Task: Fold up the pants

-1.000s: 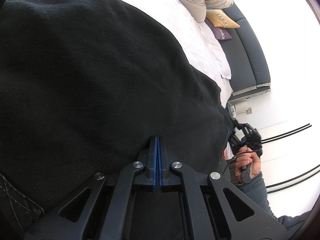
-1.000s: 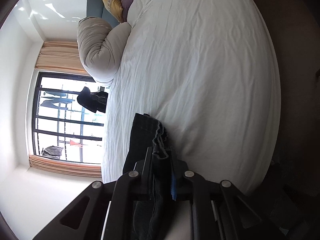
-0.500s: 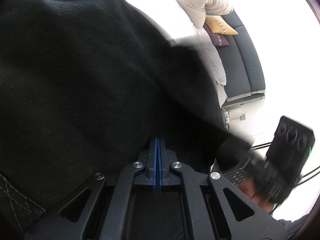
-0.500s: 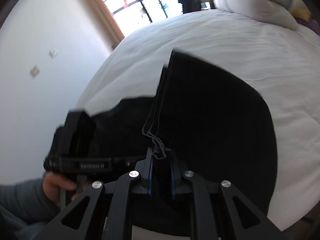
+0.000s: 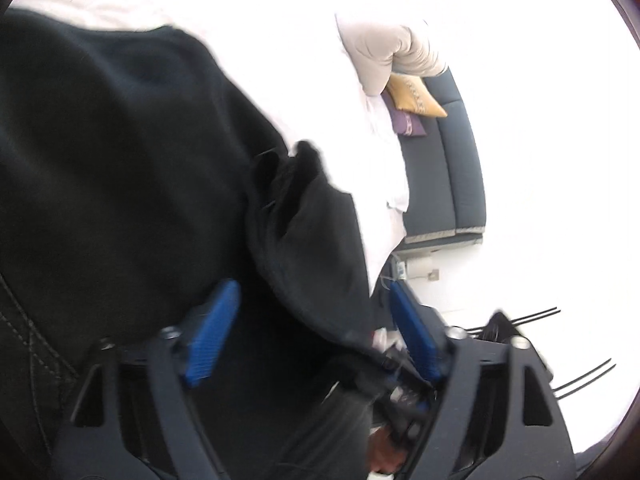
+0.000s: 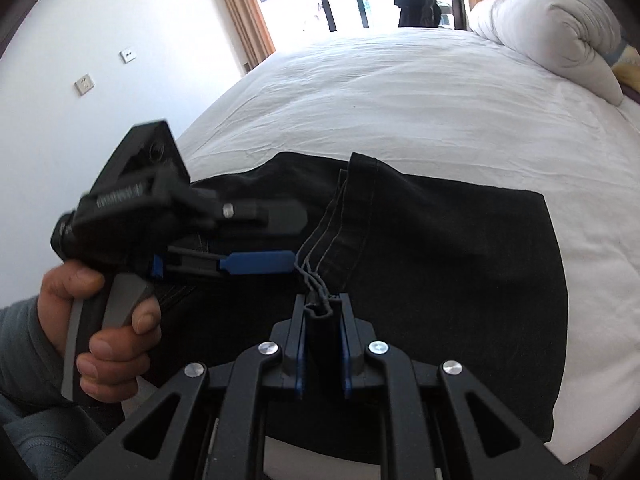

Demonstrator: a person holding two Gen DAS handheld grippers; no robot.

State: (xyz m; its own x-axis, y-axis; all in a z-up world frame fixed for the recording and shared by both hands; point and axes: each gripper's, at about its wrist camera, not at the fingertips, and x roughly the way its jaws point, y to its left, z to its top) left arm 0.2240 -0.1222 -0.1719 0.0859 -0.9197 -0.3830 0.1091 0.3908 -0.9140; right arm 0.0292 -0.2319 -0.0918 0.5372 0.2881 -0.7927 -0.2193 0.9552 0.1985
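Now the left gripper [image 5: 316, 336] has just opened wide and let go of the pants [image 6: 440, 240] (folded on the bed [image 6: 400, 92]); the right gripper [image 6: 322, 344] grips the hems, so this fold seems laid.

Left tongs [image 5: 316, 332]: jaws have just been opening, now wide, blue pads clear of the cloth between them.
Left hand [image 6: 100, 320]: wrapped round the grip, grey sleeve at the wrist.
Right tongs [image 6: 322, 320]: nearly closed, pinching a bunched hem, tilted downward.
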